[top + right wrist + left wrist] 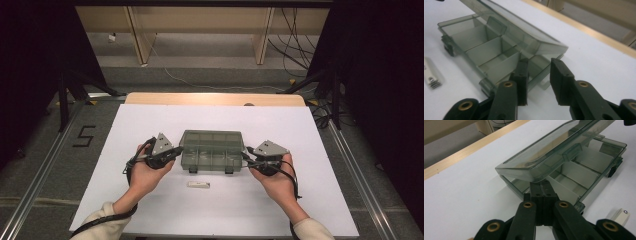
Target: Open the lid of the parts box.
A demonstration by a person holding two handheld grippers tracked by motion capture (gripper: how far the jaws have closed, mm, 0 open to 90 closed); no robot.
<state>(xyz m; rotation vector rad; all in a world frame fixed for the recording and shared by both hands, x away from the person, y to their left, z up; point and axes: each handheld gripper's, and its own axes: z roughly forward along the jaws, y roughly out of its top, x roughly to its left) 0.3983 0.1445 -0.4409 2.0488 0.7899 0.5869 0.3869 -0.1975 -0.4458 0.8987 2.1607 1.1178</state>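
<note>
A translucent grey compartment box (211, 150) lies in the middle of the white table sheet, its lid (554, 150) tilted partly up over the white dividers. My left gripper (175, 151) is at the box's left end. Its jaws are shut together, and the fingertips (541, 186) poke in just under the lid's raised corner. At the right end, my right gripper (247, 156) stands open (539, 68) around the near corner of the box (474, 50), one finger (522, 72) against the wall below the lid (524, 32), the other outside it.
A small white block (198, 184) lies on the sheet just in front of the box, also seen as a white block (620, 216) and white block (431, 75). The table's wooden far edge (215, 98) borders the sheet. Stand legs and cables sit on the floor beyond.
</note>
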